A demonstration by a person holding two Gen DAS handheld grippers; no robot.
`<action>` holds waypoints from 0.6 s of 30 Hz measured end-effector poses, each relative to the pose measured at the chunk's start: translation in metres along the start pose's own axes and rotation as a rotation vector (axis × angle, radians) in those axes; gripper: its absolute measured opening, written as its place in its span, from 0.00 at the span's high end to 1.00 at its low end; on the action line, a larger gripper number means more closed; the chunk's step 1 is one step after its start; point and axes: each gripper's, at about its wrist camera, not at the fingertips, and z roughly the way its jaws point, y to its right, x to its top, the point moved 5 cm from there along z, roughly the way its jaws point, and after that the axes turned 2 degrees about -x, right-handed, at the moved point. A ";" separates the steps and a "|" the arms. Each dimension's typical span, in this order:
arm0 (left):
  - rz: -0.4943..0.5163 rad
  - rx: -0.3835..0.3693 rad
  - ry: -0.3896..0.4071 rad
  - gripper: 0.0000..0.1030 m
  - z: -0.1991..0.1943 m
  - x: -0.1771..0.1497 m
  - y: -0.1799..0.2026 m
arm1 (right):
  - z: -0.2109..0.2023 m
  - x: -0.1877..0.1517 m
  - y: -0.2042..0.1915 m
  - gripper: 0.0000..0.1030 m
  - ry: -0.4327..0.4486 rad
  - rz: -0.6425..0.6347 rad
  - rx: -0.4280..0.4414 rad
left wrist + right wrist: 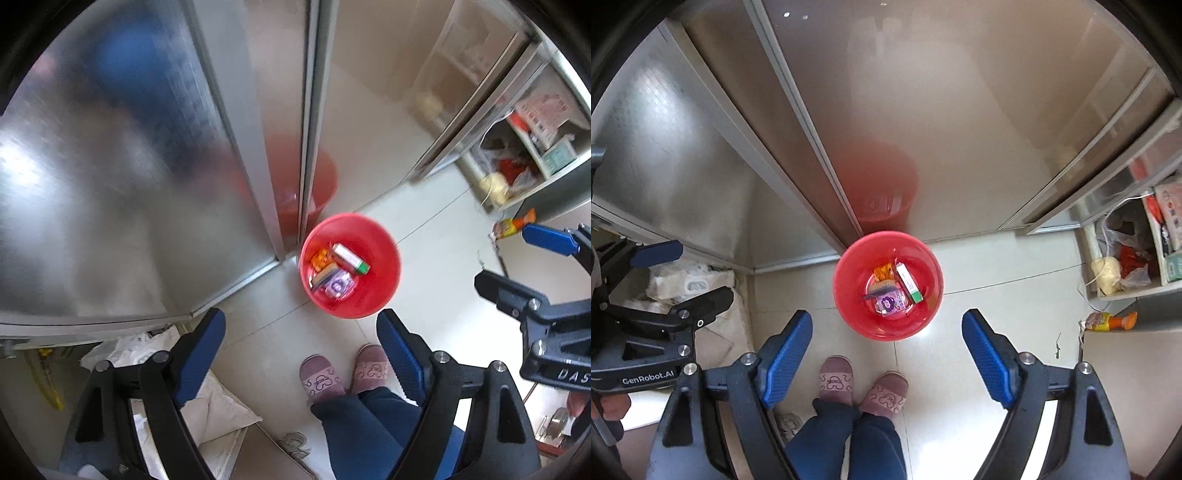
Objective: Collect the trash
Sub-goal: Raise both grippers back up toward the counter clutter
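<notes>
Pale glossy floor tiles (997, 266) are spreading under me, meeting brushed-metal sliding doors (129, 166) that are throwing back a blurred red reflection. I am holding both claws pointing steeply down at the floor, side by side above my own pink patterned slippers (836, 380) and dark blue trouser legs (842, 443). My left gripper (301, 354) is standing wide, its ribbed blue pads (201, 354) gripping nothing; my right gripper (886, 354) is standing just as wide, also holding nothing. Ahead of my toes, close to the door corner, a round red plastic bucket (849, 314) is sitting on the tiles. Inside it the trash is lying in a small heap: a white box with a green end (909, 282), an orange wrapper (882, 272), a purple printed packet (889, 302) and a striped piece whose kind I cannot tell. Off to the right, an orange-and-yellow wrapper (1108, 320) is lying on the floor beside an open metal shelf unit (1126, 291) stuffed with plastic bags.
</notes>
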 end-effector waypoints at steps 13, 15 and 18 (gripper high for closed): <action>-0.036 0.037 0.195 0.19 -0.180 0.037 0.024 | -0.173 0.036 0.008 0.00 0.173 0.012 -0.016; -0.037 0.041 0.224 0.17 -0.201 0.042 0.028 | -0.195 0.040 0.014 0.00 0.199 0.013 -0.018; -0.037 0.060 0.273 0.16 -0.229 0.044 0.028 | -0.220 0.046 0.011 0.00 0.241 0.003 -0.017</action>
